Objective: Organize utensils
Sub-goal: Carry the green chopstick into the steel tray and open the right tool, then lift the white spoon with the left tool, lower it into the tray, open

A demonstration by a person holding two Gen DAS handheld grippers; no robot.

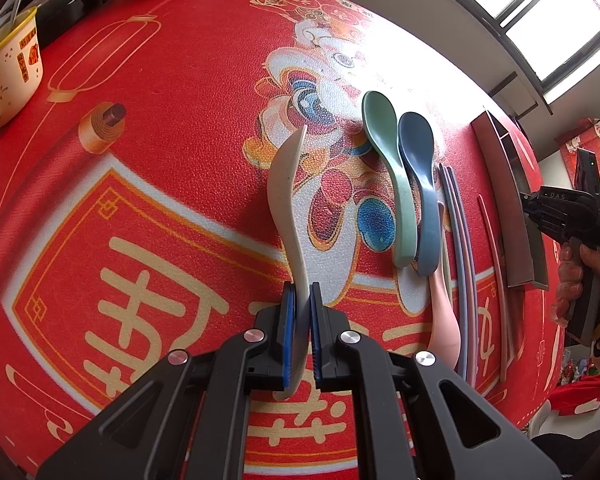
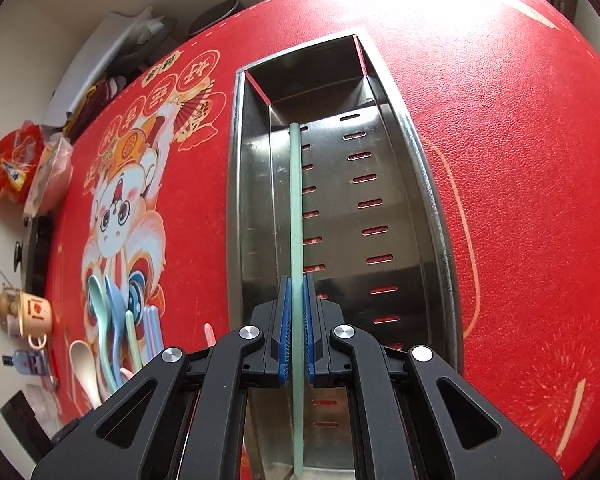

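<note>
Stainless steel forms the long utensil tray (image 2: 416,184), which fills the centre of the right wrist view; its slotted floor and a divider at its upper end are seen only here. The right gripper (image 2: 298,332) is clenched on a pale green chopstick (image 2: 296,200), the blue pads pressing both sides of the stick, which runs straight up the frame over the tray's left portion; whether its far tip touches the floor cannot be told. The left wrist view shows the same tray (image 1: 512,216) only as a narrow edge-on strip at the right, with the person's hand (image 1: 580,280) gripping the black handle of the other tool beside it. In that view the left gripper (image 1: 302,328) is clamped on the handle of a white spoon (image 1: 286,184), whose bowl points toward the upper centre above the red printed tablecloth (image 1: 140,200). To the right of it lie a green spoon (image 1: 384,152) and a dark blue spoon (image 1: 418,168) side by side and touching, a pink spoon (image 1: 444,312) below them, and several thin chopsticks (image 1: 460,240) in blue, purple and pink. The right wrist view shows this group small at lower left. A cream printed bowl (image 1: 8,72) sits at the upper left of the left wrist view.
</note>
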